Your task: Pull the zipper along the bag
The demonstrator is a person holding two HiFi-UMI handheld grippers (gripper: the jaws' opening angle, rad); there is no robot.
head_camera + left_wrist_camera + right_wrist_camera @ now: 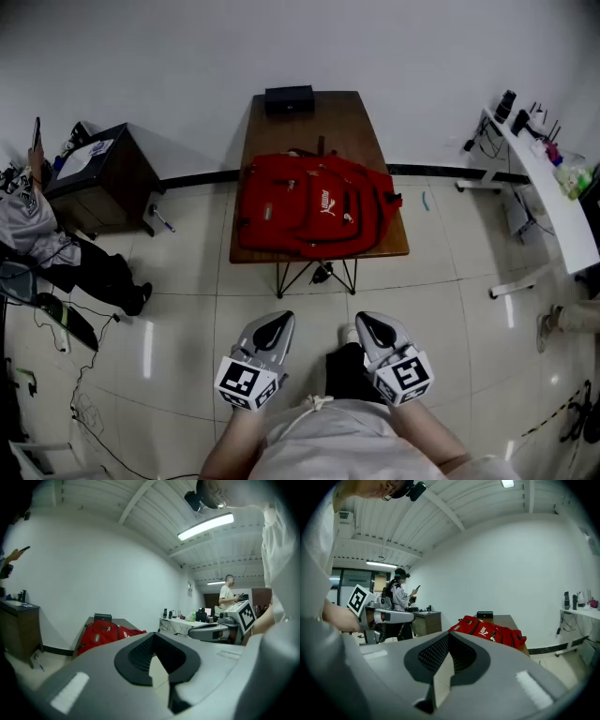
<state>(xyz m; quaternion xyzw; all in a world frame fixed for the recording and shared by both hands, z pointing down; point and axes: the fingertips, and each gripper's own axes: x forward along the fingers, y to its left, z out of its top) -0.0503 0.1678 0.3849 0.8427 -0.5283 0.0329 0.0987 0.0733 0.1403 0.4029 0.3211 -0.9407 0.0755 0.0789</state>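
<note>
A red backpack (pixel 314 217) with a white logo lies flat on a small wooden table (pixel 314 117) ahead of me; its zippers are too small to make out. My left gripper (pixel 279 319) and right gripper (pixel 366 321) hang side by side close to my body, well short of the table, over the tiled floor. Both are shut with nothing in them. In the left gripper view the backpack (pixel 105 634) sits far beyond the closed jaws, with the right gripper (pixel 220 629) alongside. The right gripper view shows the backpack (pixel 487 631) at a distance too.
A black box (pixel 289 99) rests at the table's far end by the wall. A dark cabinet (pixel 98 178) and a seated person (pixel 37 239) are at the left. A white desk (pixel 548 187) with clutter stands at the right.
</note>
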